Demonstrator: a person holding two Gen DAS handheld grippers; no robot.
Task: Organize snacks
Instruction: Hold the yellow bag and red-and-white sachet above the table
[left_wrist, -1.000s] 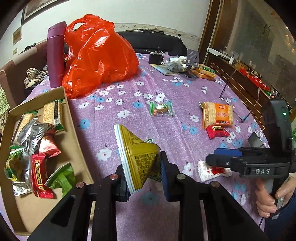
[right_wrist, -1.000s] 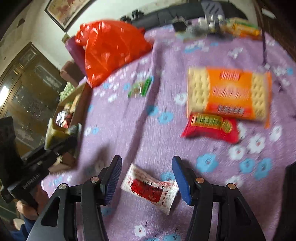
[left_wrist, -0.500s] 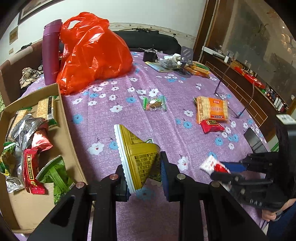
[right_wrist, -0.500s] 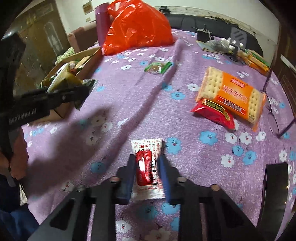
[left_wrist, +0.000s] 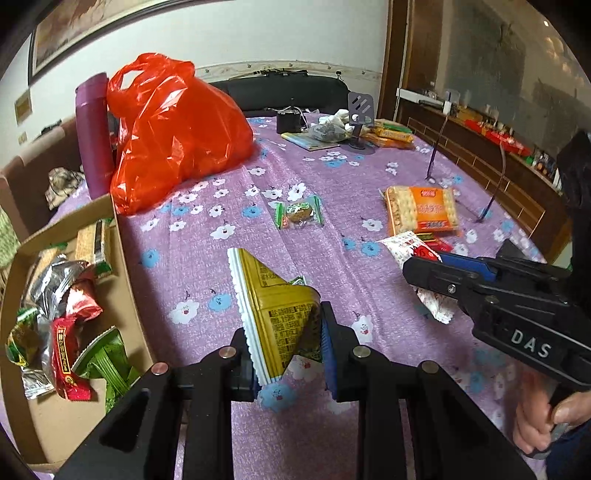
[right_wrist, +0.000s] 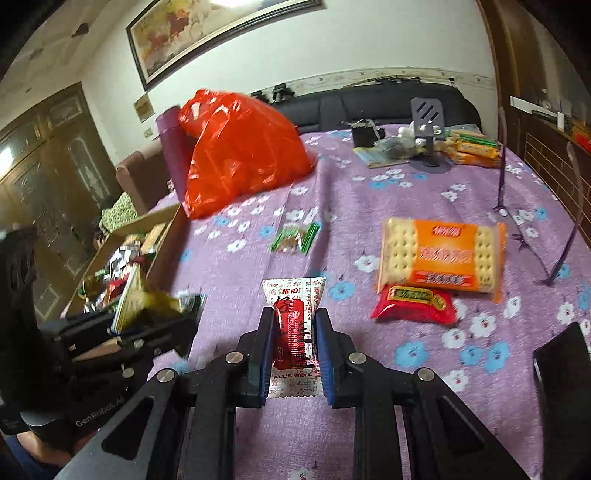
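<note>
Left gripper (left_wrist: 288, 354) pinching yellow packet (left_wrist: 280, 317), held above purple flowered tablecloth (left_wrist: 332, 184). Right gripper (right_wrist: 293, 354) pinching red-and-white sachet (right_wrist: 295, 328), clear of cloth. Cardboard box (left_wrist: 129, 295) of snacks left of left gripper, beside it. Ahead of right gripper: green-wrapped candy (right_wrist: 293, 240); ahead-right, orange cracker pack (right_wrist: 441, 254) touching red packet (right_wrist: 413, 304). Far beyond left gripper: orange plastic bag (left_wrist: 177, 136), purple flask (left_wrist: 94, 136) touching it, black sofa (right_wrist: 388, 107), framed painting (right_wrist: 214, 33) on white wall.
</note>
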